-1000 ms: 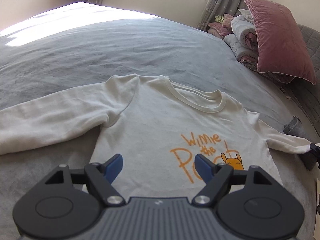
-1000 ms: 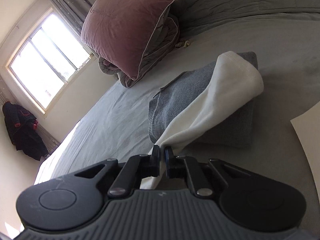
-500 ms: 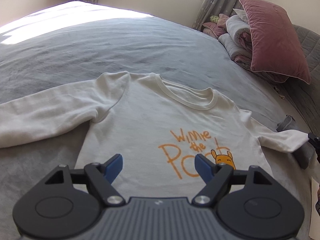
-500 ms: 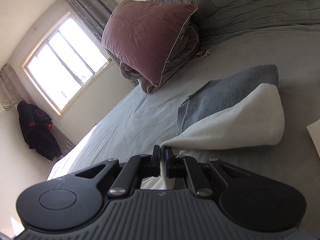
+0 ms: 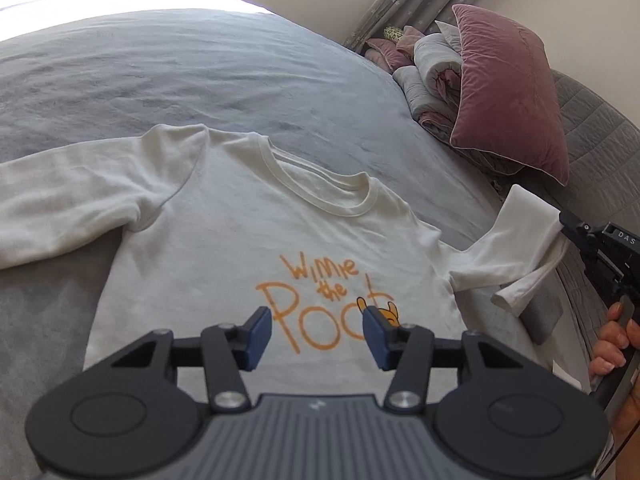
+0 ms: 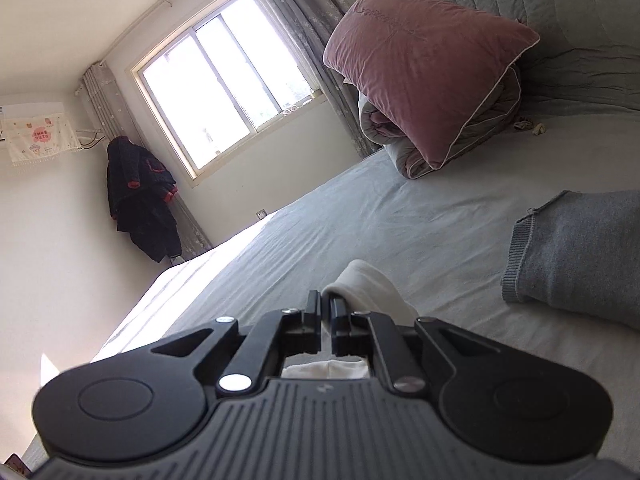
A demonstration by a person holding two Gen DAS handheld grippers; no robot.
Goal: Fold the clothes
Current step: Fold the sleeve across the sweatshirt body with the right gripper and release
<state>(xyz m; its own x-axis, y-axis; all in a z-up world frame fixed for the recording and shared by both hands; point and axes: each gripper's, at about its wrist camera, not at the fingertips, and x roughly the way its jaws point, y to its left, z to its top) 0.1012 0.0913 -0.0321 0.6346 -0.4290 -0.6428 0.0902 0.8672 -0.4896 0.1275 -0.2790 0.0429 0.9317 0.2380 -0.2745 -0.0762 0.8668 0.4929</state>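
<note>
On the grey bed [image 5: 240,76] a cream long-sleeved shirt [image 5: 224,240] lies face up, its soft knit flat across the chest, with a ribbed round collar and orange handwritten lettering beside a small cartoon bear. The left wrist view shows the whole garment: one sleeve stretched out flat to the left, the other sleeve [image 5: 516,256] raised off the bed at the right, its cuff end gripped by the right tool [image 5: 568,224], which a hand [image 5: 612,344] holds at the right edge. The left tool [image 5: 316,330] hangs over the lower front of the shirt, its blue-padded jaws about half apart and closing, with only the printed cloth beneath them and nothing pinched. The right wrist view shows none of the lettering; there the right tool [image 6: 326,312] has its black jaws nearly together on a fold of the cream sleeve [image 6: 372,288], which bunches up just past the tips. That view alone takes in a folded grey knitted garment [image 6: 576,256] with a ribbed hem at the right, a window [image 6: 224,80], and a dark coat [image 6: 140,200] hanging in the far corner. Both views show a plump, velvety pink pillow [image 5: 508,92] leaning on rolled grey bedding [image 5: 428,76] at the padded headboard [image 5: 592,132].
</note>
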